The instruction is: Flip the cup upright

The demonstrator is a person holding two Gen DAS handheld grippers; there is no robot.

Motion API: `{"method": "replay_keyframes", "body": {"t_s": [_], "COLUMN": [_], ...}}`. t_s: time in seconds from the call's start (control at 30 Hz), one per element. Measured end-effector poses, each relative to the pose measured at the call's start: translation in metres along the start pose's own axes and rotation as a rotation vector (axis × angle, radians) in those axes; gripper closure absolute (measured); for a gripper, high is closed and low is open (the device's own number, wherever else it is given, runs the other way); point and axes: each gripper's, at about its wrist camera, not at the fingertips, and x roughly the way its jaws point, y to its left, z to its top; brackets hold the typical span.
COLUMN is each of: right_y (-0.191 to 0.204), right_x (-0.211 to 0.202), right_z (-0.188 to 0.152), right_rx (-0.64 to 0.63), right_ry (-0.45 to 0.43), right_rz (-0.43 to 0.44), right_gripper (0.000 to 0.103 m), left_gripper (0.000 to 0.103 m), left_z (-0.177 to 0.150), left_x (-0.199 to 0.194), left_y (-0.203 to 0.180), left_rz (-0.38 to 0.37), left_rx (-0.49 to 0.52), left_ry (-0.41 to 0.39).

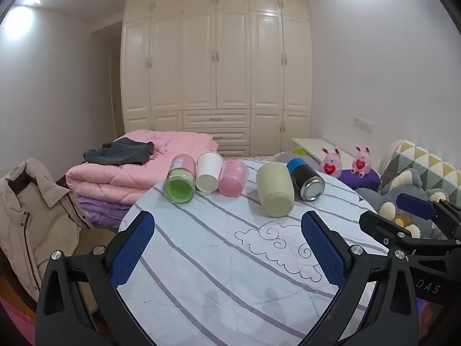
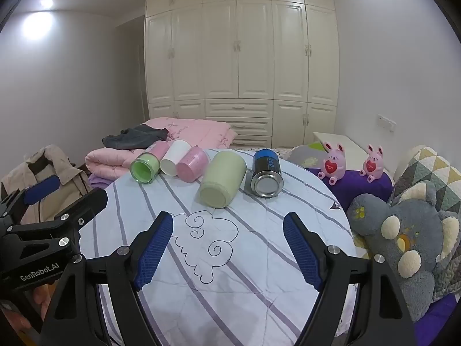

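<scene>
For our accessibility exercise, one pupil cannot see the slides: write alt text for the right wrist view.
Five cups lie on their sides in a row on a round table with a striped cloth: green-and-pink cup, white cup, pink cup, pale green cup, blue-and-black cup. The right tongs are open before them; the left tongs are at left.

White lettering "GenRobot.AI" runs along the black body of the left tongs [image 2: 53, 199], seen to the left of the right tongs. The letters "DAS" stand in grey on the black body of the right tongs [image 1: 409, 216], seen to the right of the left tongs. Labels on the cups and bunny toys' hearts are too small to read.
</scene>
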Motion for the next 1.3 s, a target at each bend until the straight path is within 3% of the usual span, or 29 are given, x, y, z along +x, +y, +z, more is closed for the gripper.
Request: {"method": "replay_keyframes", "body": {"t_s": [1.3], "right_y": [-0.007], "right_x": [0.0], "right_z": [-0.002], "right_rx": [0.044], "right_ry": [0.012], "right_rz": [0.013], "right_gripper": [0.023], "left_gripper": [0.0], "left_z": [-0.003], "left_x": [0.012], "left_y": [0.0], "left_rz": [0.024], "left_rx": [0.019], "left_ry": [0.06]}}
